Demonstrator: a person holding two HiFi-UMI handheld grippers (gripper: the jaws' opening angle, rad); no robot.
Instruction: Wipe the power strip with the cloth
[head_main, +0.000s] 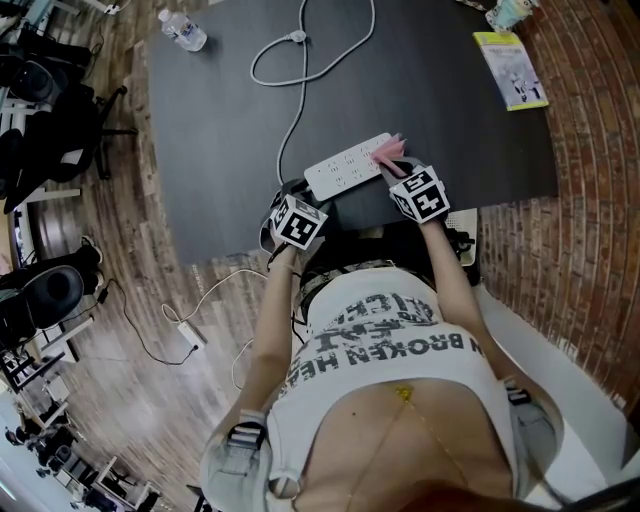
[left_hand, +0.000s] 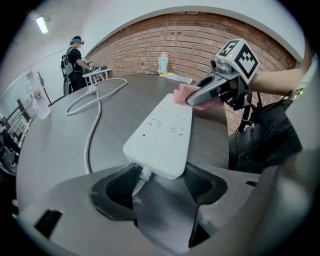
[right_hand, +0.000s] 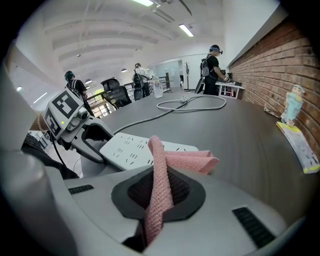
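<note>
A white power strip lies near the front edge of the dark table, and its cord loops away toward the back. My left gripper is at the strip's cord end. In the left gripper view its jaws stand wide on either side of that end of the power strip and touch it. My right gripper is shut on a pink cloth. The cloth trails from the gripper onto the strip's other end.
A water bottle stands at the table's back left. A yellow-edged booklet and a small figure are at the back right by the brick wall. Office chairs and a floor cable lie left. People stand far off.
</note>
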